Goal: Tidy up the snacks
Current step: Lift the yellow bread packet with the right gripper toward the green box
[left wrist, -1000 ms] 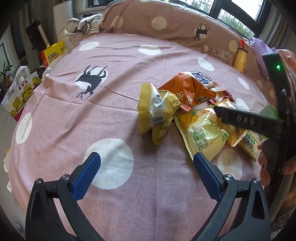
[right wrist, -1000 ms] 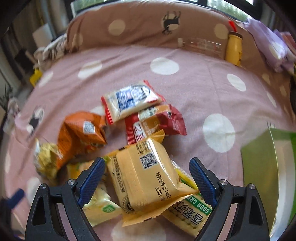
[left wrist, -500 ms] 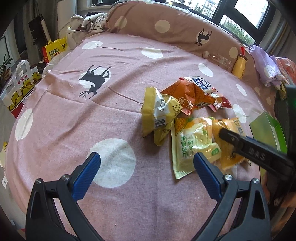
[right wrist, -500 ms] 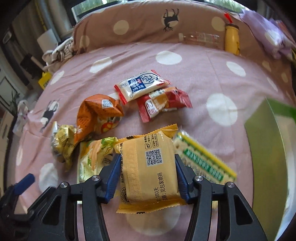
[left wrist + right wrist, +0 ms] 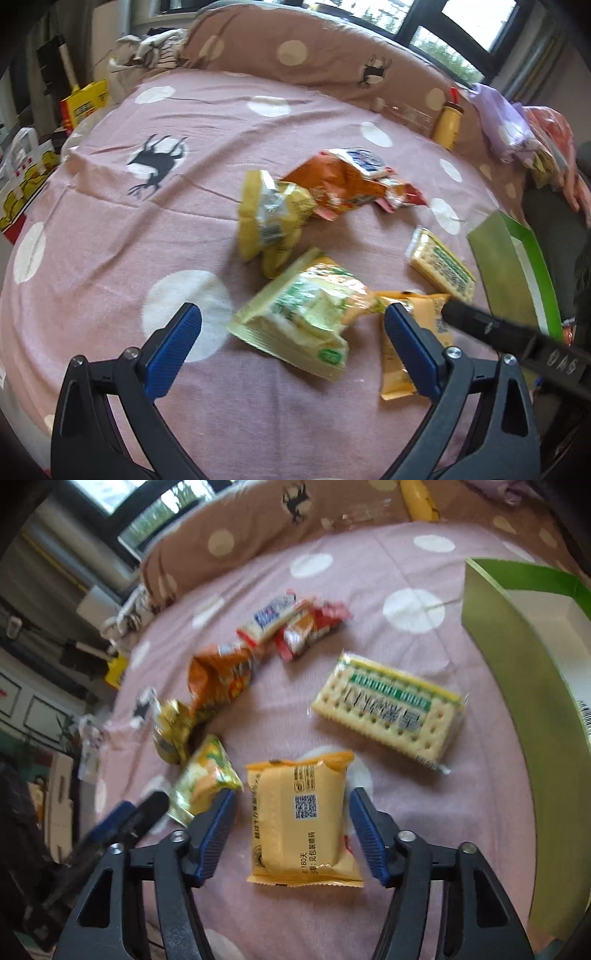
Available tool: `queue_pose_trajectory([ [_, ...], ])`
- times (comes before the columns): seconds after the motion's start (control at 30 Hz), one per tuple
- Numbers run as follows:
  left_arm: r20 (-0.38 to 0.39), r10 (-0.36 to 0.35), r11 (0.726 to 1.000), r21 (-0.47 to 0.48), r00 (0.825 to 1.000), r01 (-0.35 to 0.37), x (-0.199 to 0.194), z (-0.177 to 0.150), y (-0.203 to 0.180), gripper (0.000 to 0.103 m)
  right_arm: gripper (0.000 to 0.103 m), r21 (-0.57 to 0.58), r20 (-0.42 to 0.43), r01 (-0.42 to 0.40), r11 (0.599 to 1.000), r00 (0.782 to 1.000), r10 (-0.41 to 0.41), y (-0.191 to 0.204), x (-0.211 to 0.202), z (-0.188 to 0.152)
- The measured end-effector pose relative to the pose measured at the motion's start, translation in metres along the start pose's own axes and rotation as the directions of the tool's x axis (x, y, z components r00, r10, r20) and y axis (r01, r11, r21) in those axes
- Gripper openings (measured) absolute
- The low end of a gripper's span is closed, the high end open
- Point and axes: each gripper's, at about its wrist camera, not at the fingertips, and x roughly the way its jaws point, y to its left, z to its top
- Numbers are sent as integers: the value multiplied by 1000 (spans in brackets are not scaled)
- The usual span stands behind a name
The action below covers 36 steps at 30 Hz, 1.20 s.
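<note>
Two sets of jaws are in view, both standing apart. The right gripper (image 5: 291, 792) straddles a yellow packet (image 5: 299, 819) that lies flat on the bed (image 5: 424, 830). There is a clear gap at the left pad; the right pad sits just beside the packet's edge, and no squeeze shows. Half a second ago these jaws were clamped on this packet. They have just been opening, and the packet remains between them.

The yellow packet earlier lay on top of the heap, overlapping a cracker packet (image 5: 388, 709) and a green-and-yellow packet (image 5: 306, 317). It is now clear of both. The cracker packet is fully uncovered, ahead of the right jaws and to their right, near the wall of the green box (image 5: 517, 686) but not touching it.

The left gripper (image 5: 291, 310) is wide apart with nothing between its pads, as in both earlier frames. The green-and-yellow packet lies just ahead of its gap, blurred. It has turned and come nearer to the jaws than it was a second ago.

Farther ahead of both sets of jaws the rest is unchanged:
- A gold packet (image 5: 171, 731) leans against an orange bag (image 5: 218, 675).
- A blue-and-white packet (image 5: 269, 618) and a red packet (image 5: 310, 627) lie side by side and touching, beyond the orange bag.

No snack is seen inside the box; only part of its interior shows.
</note>
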Motion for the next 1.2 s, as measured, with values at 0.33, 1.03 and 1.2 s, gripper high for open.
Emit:
queue_pose_trajectory([
  [0.33, -83, -93, 986, 130, 992, 103, 25, -14, -55, 91, 72, 116, 34, -129, 985, 992, 125, -33, 1, 12],
  [1.03, -84, -161, 962, 209, 983, 175, 42, -18, -91, 43, 52, 87, -65, -99, 991, 992, 104, -30, 32, 6],
  [1.2, -14, -154, 952, 267, 988, 153, 22, -18, -106, 43, 52, 43, 20, -101, 994, 995, 100, -22, 7, 8],
])
